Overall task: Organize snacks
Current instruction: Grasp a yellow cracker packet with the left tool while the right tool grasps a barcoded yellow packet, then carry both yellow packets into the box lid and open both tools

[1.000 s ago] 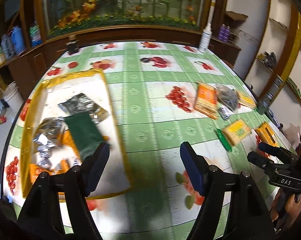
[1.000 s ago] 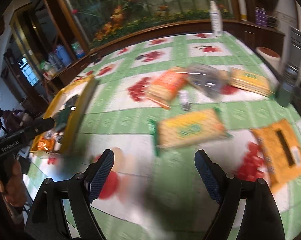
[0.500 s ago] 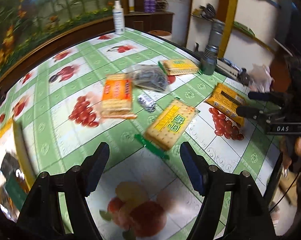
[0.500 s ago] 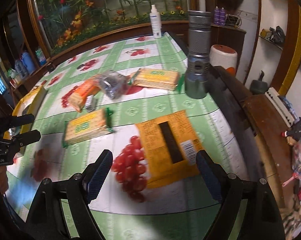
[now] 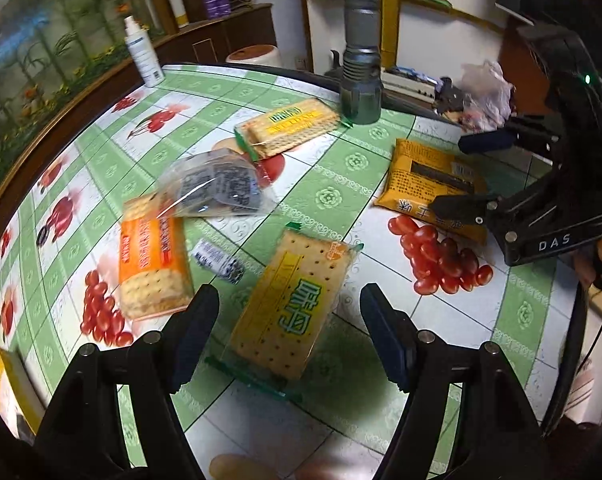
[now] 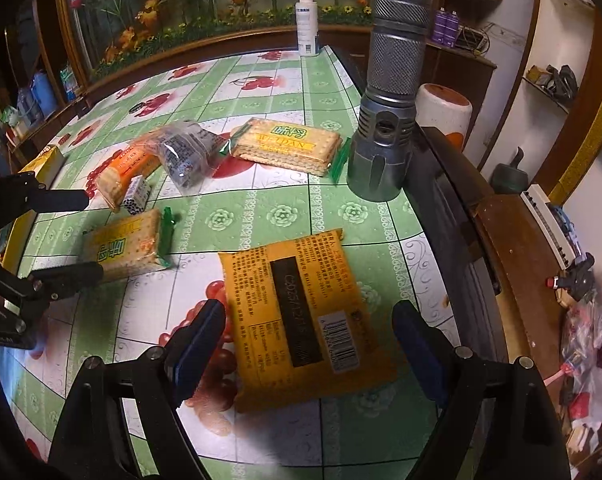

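Left wrist view is showing my left gripper (image 5: pixel 289 320) spread wide, straddling the near end of the yellow cracker pack (image 5: pixel 291 308), which is lying flat on the tablecloth (image 5: pixel 333 196). My right gripper (image 6: pixel 309 344) is likewise gaping, empty, framing the orange snack packet (image 6: pixel 301 312) near the table edge. I am weighing two risks. The wrappers are looking slick and thin, so I judge a shallow pinch could be sliding off the film or crushing the crackers inside. The metal flashlight (image 6: pixel 389 92) is standing upright just beyond the orange packet; a careless lift on the right could be knocking it over. The yellow tray (image 6: pixel 41 168) is sitting well apart at the far left.
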